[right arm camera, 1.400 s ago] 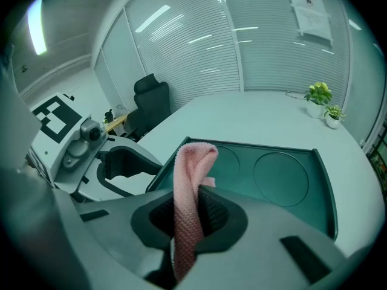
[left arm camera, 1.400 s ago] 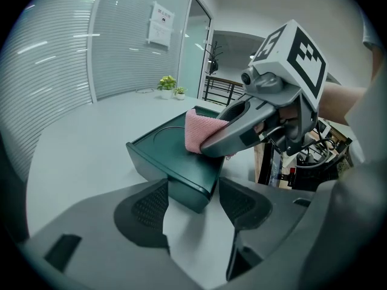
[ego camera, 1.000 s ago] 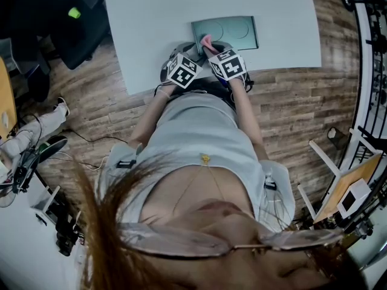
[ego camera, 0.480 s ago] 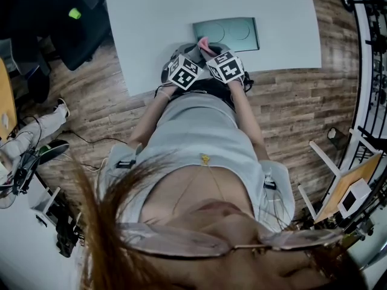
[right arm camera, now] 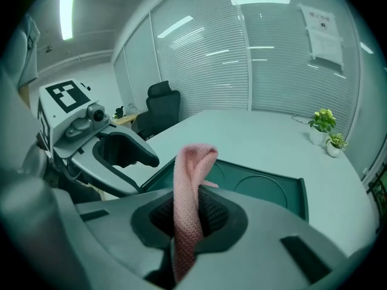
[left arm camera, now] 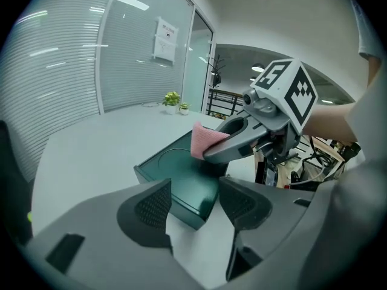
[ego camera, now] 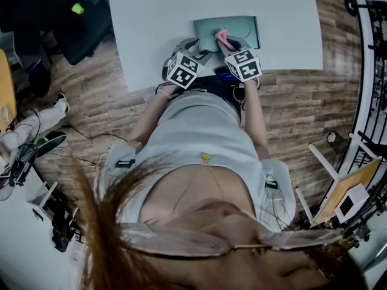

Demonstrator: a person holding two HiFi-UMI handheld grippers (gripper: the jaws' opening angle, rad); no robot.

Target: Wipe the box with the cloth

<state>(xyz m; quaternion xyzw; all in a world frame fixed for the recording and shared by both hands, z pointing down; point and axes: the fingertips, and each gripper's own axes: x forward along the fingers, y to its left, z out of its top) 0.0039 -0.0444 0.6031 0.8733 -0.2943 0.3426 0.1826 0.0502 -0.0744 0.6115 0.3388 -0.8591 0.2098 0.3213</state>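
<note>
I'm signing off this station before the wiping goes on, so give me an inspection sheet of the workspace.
Surface: white table.
Job's things: dark green box lies flat near the table's front edge; pink cloth hangs over its top.
Clutter: two small potted plants at the table's far side.
Grippers: left gripper is open, with the box's near corner in its gap; right gripper is shut on the cloth.
Cables: thin cable on the floor to the person's left.
Surroundings: wooden floor, black office chair, glass wall with blinds.
</note>
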